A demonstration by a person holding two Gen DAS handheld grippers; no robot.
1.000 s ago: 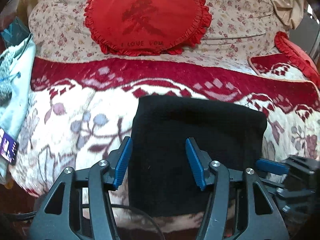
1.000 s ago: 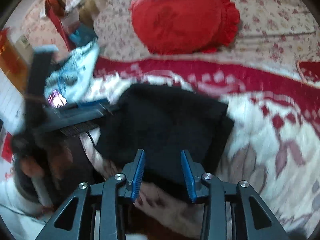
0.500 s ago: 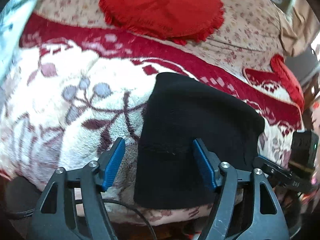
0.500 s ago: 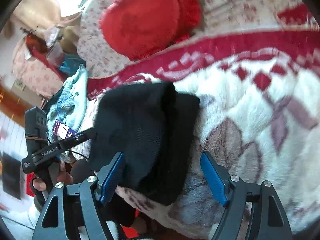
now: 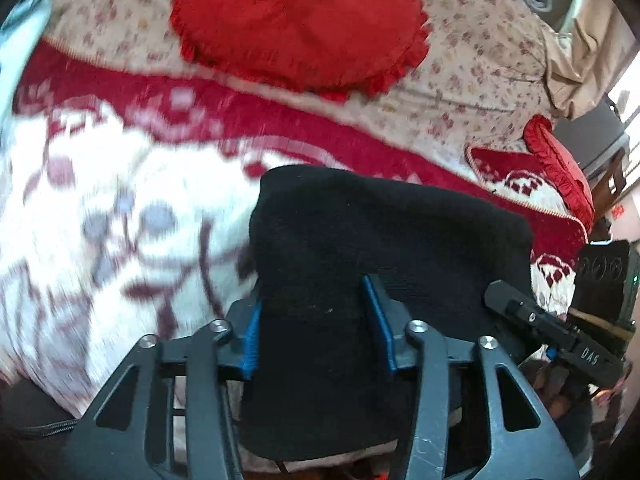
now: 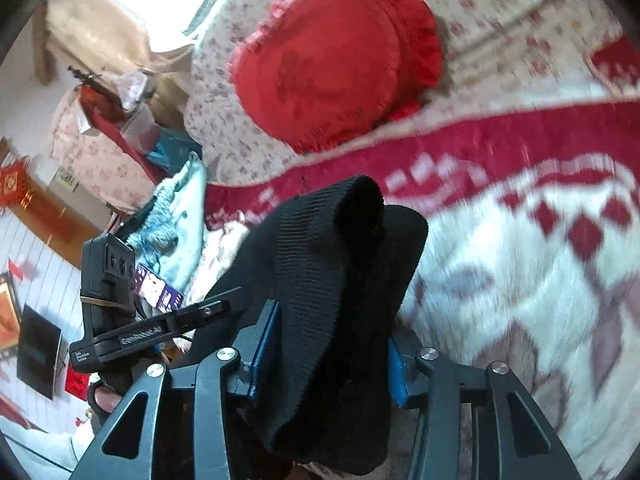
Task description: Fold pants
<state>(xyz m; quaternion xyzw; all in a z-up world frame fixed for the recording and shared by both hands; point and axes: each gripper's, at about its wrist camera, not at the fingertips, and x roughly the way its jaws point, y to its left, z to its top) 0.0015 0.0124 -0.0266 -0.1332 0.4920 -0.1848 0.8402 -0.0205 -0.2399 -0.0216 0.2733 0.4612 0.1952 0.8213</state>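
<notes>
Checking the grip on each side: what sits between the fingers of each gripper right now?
Black pants fabric fills both gaps: the left gripper in the left wrist view, the right gripper in the right wrist view.

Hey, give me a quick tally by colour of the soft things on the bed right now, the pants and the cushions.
Black: 1, the folded pants, with both the left gripper and right gripper closing around the near edge.
Red: 2, the round frilled cushion and a second red cushion at the right edge.
Total: 3
</notes>
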